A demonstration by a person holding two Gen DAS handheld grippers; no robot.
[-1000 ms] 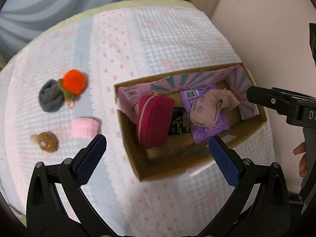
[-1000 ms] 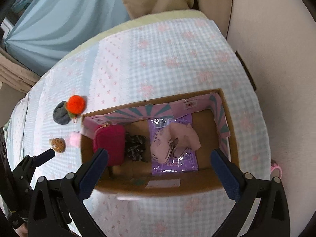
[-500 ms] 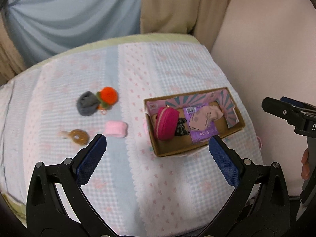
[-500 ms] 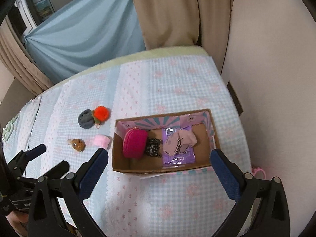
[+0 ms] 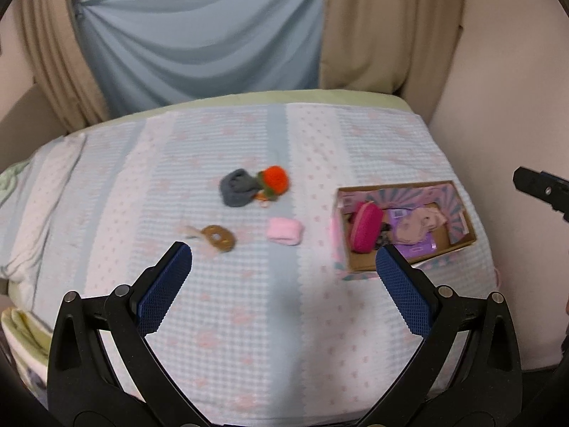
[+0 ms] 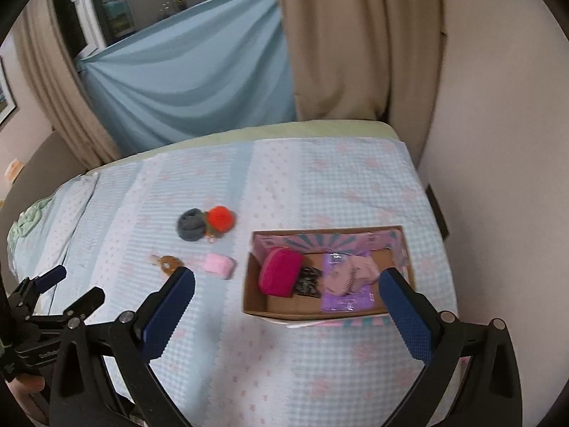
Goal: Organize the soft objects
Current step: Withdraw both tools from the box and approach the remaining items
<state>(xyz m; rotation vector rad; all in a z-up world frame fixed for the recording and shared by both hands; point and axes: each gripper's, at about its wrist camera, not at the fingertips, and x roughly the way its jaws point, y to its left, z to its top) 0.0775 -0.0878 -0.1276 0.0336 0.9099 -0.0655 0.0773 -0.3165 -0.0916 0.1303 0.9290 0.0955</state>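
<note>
On the bed lies an open cardboard box (image 5: pixel 466 245) (image 6: pixel 254 304) holding a magenta pouch (image 5: pixel 366 226) (image 6: pixel 281 275), a dark patterned item (image 6: pixel 308 281), a purple packet (image 6: pixel 343 299) and a beige mask (image 5: pixel 419 224) (image 6: pixel 359 272). Left of the box lie a pink soft roll (image 5: pixel 285 231) (image 6: pixel 219 265), a brown ring toy (image 5: pixel 218 237) (image 6: pixel 169 262), a grey bundle (image 5: pixel 237 192) (image 6: pixel 191 224) and an orange pompom (image 5: pixel 274 181) (image 6: pixel 220 217). My left gripper (image 5: pixel 282 281) and right gripper (image 6: pixel 286 306) both hang open and empty, high above the near bed edge.
The bed (image 5: pixel 213 142) has a blue and pink patterned cover. A blue sheet (image 5: pixel 199 46) and beige curtains (image 6: pixel 338 42) hang behind it. A pale wall (image 6: pixel 498 142) runs along the right side. The other gripper (image 6: pixel 42 323) shows at the left edge.
Both grippers have pulled up and back from the box, so the whole bed and the curtains have come into view. The objects have not moved.
</note>
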